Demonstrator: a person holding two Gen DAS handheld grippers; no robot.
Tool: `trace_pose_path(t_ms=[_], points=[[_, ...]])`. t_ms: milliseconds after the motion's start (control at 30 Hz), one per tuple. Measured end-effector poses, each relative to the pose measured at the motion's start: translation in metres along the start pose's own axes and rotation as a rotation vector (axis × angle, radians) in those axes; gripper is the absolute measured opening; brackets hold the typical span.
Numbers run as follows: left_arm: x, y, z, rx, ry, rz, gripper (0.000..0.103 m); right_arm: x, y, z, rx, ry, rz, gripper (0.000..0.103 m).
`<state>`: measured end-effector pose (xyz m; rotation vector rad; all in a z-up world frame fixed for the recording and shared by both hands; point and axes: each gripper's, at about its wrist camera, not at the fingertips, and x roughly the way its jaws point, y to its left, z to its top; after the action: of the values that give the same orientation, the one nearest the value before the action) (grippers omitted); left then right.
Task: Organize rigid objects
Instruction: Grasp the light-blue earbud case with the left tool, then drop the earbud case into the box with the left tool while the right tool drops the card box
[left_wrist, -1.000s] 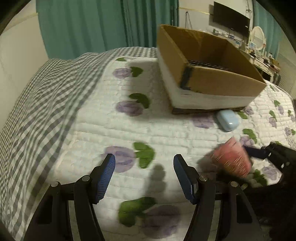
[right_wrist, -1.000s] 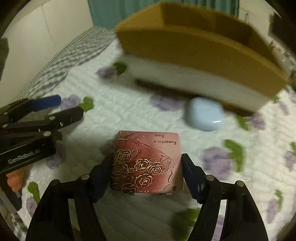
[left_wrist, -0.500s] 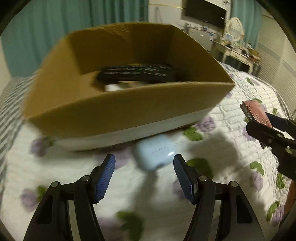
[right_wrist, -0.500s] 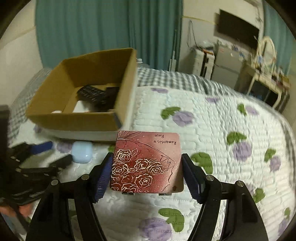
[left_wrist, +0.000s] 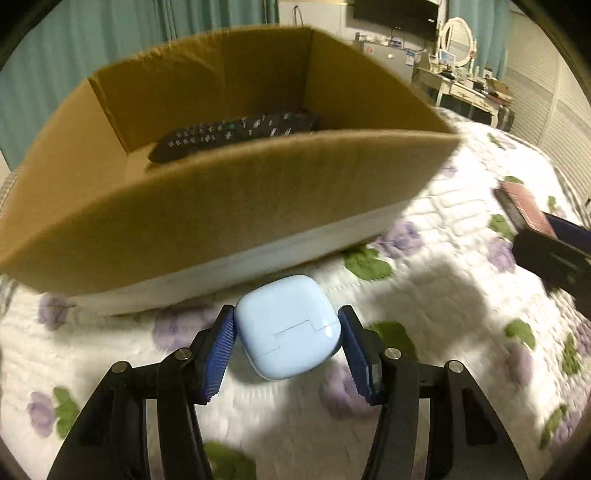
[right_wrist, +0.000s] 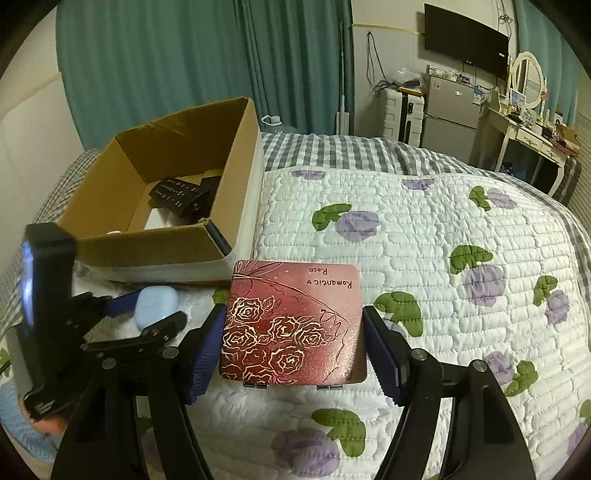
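My left gripper (left_wrist: 288, 341) is shut on a pale blue earbud case (left_wrist: 288, 326), just in front of the cardboard box (left_wrist: 221, 206) on the quilted bed. The case and left gripper also show in the right wrist view (right_wrist: 155, 306). My right gripper (right_wrist: 293, 334) is shut on a red rose-patterned tin (right_wrist: 295, 321) and holds it above the quilt, right of the box (right_wrist: 236, 184). The tin's edge shows at the right in the left wrist view (left_wrist: 524, 203). A black remote control (left_wrist: 236, 133) lies inside the box.
The box also holds a white item (right_wrist: 157, 219) beside the remote (right_wrist: 181, 195). The floral quilt (right_wrist: 443, 258) stretches to the right. Teal curtains (right_wrist: 184, 55), a fridge (right_wrist: 450, 110) and a dressing table (right_wrist: 528, 136) stand beyond the bed.
My left gripper swung from bare quilt toward the box, came up to the blue case and closed on it. My right gripper, holding the tin, lifted and turned to face the box's right side.
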<state>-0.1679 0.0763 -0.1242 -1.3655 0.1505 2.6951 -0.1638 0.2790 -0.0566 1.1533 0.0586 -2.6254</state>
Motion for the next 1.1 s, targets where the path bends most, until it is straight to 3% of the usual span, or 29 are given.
trace_pose_path(t_ms=[200, 433, 533, 700, 967, 1100], points=[[-0.078, -0.003, -0.004, 0.020, -0.099, -0.030, 0.057, -0.034, 0.008, 0.013, -0.024, -0.059, -0.005, 0.071], [-0.136, 0.030, 0.062, -0.018, -0.247, -0.026, 0.057, -0.061, 0.019, 0.044, -0.062, -0.136, 0.030, 0.071], [-0.124, 0.050, 0.091, -0.036, -0.244, 0.026, 0.057, -0.064, 0.025, 0.059, -0.091, -0.173, 0.037, 0.071], [-0.070, 0.069, 0.117, -0.060, -0.182, 0.078, 0.057, -0.048, 0.026, 0.072, -0.115, -0.183, 0.056, 0.071], [-0.017, 0.061, 0.099, -0.024, -0.098, 0.091, 0.059, -0.016, 0.020, 0.069, -0.098, -0.132, 0.069, 0.071], [-0.028, 0.060, 0.097, -0.035, -0.141, 0.152, 0.063, -0.015, 0.024, 0.070, -0.099, -0.126, 0.059, 0.071]])
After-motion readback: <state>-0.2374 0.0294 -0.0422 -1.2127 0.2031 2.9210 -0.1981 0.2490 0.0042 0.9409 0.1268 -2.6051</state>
